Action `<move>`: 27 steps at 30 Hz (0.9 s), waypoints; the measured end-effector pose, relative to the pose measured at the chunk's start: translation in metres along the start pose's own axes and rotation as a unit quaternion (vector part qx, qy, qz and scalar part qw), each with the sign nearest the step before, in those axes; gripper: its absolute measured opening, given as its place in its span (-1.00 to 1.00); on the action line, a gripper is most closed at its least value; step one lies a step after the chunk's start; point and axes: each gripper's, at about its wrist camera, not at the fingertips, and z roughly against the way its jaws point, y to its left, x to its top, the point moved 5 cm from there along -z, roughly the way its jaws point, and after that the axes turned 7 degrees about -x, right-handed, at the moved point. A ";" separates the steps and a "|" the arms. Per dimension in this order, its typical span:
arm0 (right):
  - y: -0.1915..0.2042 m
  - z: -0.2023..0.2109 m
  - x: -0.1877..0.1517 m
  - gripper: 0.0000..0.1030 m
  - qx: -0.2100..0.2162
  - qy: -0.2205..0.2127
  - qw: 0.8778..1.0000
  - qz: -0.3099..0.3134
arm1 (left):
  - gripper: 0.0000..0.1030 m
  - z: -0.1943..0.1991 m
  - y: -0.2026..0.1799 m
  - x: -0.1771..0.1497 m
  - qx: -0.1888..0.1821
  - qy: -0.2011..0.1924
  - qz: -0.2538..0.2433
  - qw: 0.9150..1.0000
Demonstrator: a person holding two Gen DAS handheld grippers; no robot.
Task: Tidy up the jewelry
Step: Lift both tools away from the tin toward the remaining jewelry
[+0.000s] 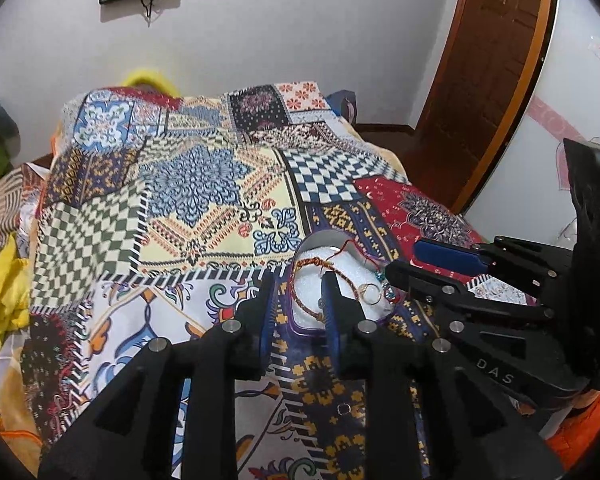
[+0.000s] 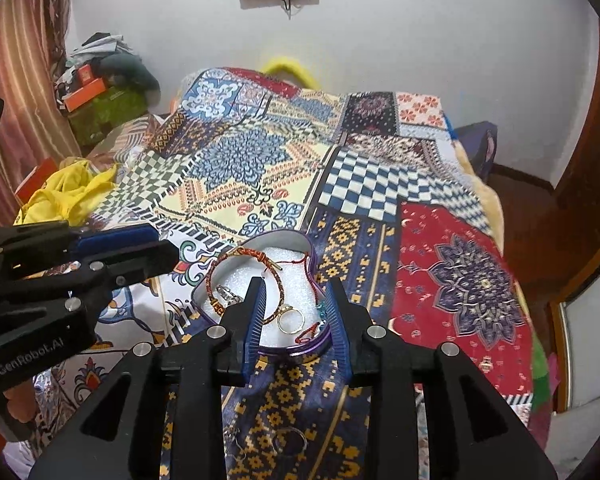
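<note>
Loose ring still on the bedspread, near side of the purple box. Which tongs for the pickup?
Right, probably. The loose ring lies just below the open right tongs, between the arms. From the left tongs, also open, it sits off to the right. Both overlap the purple box.

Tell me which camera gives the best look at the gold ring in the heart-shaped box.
The right wrist view. There the gold ring lies whole on the white lining of the heart-shaped box, between the open jaws. In the left wrist view the ring is smaller, off-centre and tangled among cords.
</note>
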 end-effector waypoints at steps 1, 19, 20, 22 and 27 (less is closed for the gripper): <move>-0.001 0.004 0.001 -0.45 0.001 -0.004 1.000 -0.001 | -0.52 0.004 -0.002 0.001 0.000 -0.003 -0.001 1.000; -0.018 0.060 -0.020 -0.20 -0.026 -0.044 0.999 -0.013 | -0.32 0.043 -0.029 -0.023 -0.003 -0.001 -0.021 1.000; -0.020 0.061 -0.024 -0.20 -0.028 -0.042 0.999 -0.015 | -0.32 0.042 -0.030 -0.026 -0.005 0.003 -0.020 1.000; -0.024 0.062 -0.030 -0.20 -0.030 -0.037 0.999 -0.019 | -0.32 0.038 -0.033 -0.035 -0.009 0.014 -0.020 1.000; -0.027 0.057 -0.050 -0.20 -0.029 -0.017 0.999 -0.028 | -0.32 0.024 -0.042 -0.058 -0.025 0.047 -0.018 0.998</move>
